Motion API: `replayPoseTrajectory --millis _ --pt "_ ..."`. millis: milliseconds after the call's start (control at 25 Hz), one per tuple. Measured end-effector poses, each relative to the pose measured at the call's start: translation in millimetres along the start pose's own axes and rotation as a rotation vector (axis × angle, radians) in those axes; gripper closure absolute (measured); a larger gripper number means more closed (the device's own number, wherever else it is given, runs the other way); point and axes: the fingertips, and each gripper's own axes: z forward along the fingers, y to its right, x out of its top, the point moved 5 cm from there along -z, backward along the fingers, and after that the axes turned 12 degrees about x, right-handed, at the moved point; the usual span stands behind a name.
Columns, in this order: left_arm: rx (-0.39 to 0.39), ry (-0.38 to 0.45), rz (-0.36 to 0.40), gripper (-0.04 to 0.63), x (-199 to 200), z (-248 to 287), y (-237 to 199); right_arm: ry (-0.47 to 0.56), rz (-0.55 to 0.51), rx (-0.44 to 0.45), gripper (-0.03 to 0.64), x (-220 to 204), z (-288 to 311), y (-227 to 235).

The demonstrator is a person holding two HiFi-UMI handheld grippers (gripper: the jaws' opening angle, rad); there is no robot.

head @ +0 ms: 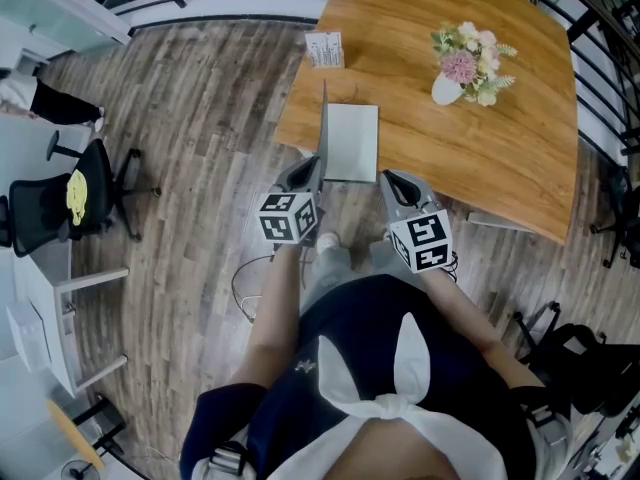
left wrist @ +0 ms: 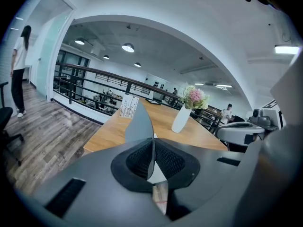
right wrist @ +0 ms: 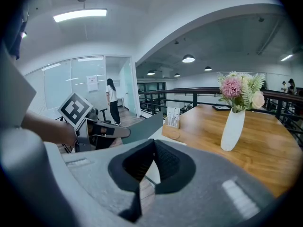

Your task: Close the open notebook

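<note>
My left gripper (head: 313,164) clamps the cover (head: 323,118) of the notebook (head: 352,143), which stands upright, half closed and yet to be lowered flat; my right gripper (head: 391,177) is shut and empty.

We see notebook (head: 350,143): grey cover, pale whitish page. Table (head: 480,158): honey-orange wood, fine grain. Vase (head: 446,90) white; flowers (head: 470,53) pink and cream, leaves green. Floor (head: 200,118): grey-brown streaky planks. We note black-and-white square markers on cubes of left gripper (head: 314,171) and right gripper (head: 392,180); bodies grey, pads (left wrist: 137,161) black, meshed. Office chair (head: 50,208) black, yellow patch on seat. Person's top (head: 350,318) dark navy, white tied cloth.
</note>
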Motion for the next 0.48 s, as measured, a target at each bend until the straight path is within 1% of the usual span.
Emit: replayPoseTrajectory --millis 480 --pt "-0.036 -0.025 0.025 0.568 -6 11 22 0.003 0.015 -0.017 0.62 -4 -7 8"
